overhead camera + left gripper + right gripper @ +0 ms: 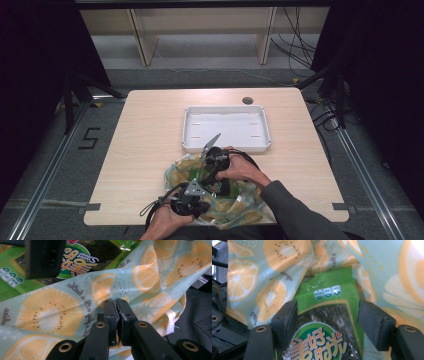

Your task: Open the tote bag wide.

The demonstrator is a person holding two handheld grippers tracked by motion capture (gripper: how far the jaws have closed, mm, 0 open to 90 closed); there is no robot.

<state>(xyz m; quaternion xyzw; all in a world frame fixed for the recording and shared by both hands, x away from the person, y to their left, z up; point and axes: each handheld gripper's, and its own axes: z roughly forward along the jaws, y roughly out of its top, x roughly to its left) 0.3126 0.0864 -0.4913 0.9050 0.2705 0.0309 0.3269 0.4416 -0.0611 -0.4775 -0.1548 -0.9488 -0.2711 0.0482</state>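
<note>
A cloth bag printed with orange and kiwi slices lies crumpled at the table's near edge. My left gripper is shut on a fold of this bag, low at the front. A green seaweed snack packet lies inside the bag's mouth. My right gripper stands open around the packet's upper part, its pads beside the packet's edges without clearly pressing. In the left gripper view the packet shows at top, with a black finger of the right gripper over it.
A white rectangular tray sits just beyond the bag, mid-table. A cable hole is at the table's far edge. Bare wood lies left and right of the bag. Floor rails and cables run around the table.
</note>
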